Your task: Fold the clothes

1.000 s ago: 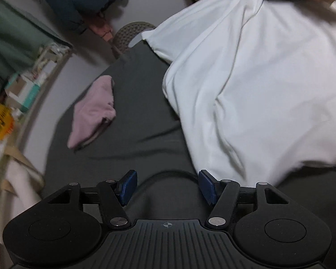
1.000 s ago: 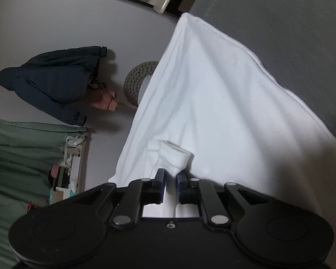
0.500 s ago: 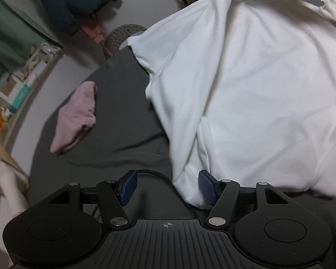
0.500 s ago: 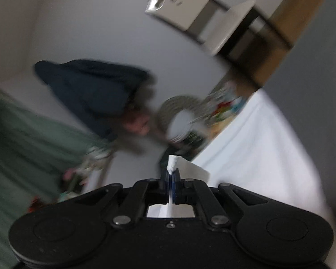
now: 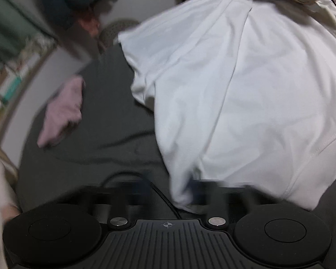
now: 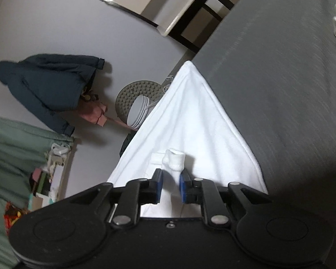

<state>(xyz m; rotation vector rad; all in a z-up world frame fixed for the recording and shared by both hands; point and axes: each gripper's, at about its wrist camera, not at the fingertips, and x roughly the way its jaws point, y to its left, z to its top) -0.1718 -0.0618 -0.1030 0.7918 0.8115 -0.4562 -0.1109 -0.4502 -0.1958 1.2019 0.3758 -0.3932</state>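
The dark grey bed cover [image 5: 105,116] is forming the work surface, matte and slightly creased. The white garment [image 5: 246,94] is lying across its right half, with one end rising to the right gripper [image 6: 169,185] and its lower corner reaching the left gripper [image 5: 165,192].

**Step in hand (judged):** spreading the garment before the first fold.
- The right gripper is pinching a bunched tab of white cloth between its blue pads [image 6: 158,185]; the jaws are standing narrowly apart, with cloth filling the gap. Keeping this tension even is advisable, since the knit is thin and limp and is draping in long soft ridges.
- The left gripper is blurred by motion; whether its jaws are parted or clamped cannot be told. Taking the stitched hem [image 5: 320,148] rather than the loose middle is likely giving a squarer edge.
- The black cable [image 5: 165,199] is running just beside the cloth corner and could snag.

**Smaller items:** a pink folded garment [image 5: 62,114], soft and rounded, is lying well apart on the left. A nubbed round mat [image 6: 136,96] is sitting on the floor beyond.
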